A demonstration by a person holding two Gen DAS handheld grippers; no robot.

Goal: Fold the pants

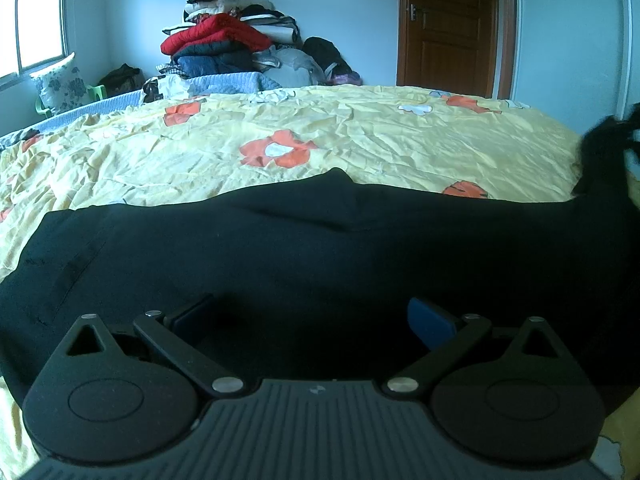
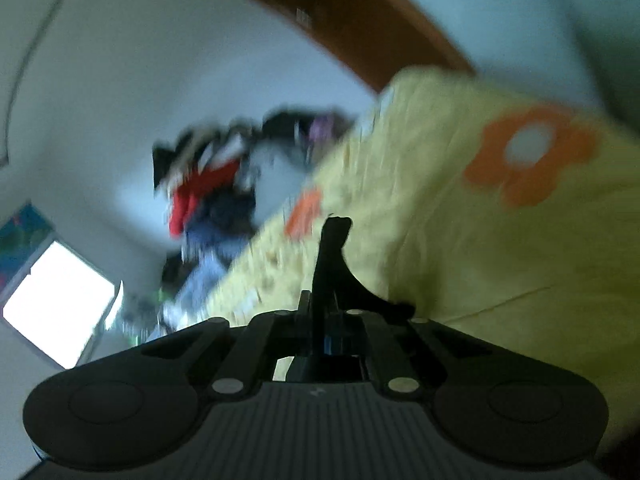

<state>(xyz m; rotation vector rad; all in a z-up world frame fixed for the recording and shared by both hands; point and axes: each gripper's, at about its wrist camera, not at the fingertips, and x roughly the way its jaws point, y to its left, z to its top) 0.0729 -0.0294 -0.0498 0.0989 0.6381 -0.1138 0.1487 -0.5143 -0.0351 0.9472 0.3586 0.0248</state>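
Black pants (image 1: 320,248) lie spread across the near part of a yellow flowered bedsheet (image 1: 360,136). My left gripper (image 1: 312,316) is open, its blue-padded fingers wide apart just above the near edge of the pants. At the far right of the left wrist view one end of the pants (image 1: 604,152) is lifted off the bed. In the blurred, tilted right wrist view my right gripper (image 2: 324,320) is shut on a thin edge of the black pants (image 2: 332,256), which sticks up between the fingers above the sheet (image 2: 460,240).
A tall pile of clothes (image 1: 228,40) stands against the far wall behind the bed. A brown door (image 1: 448,24) is at the back right. A window (image 1: 32,20) and a flowered pillow (image 1: 60,84) on a green chair are at the left.
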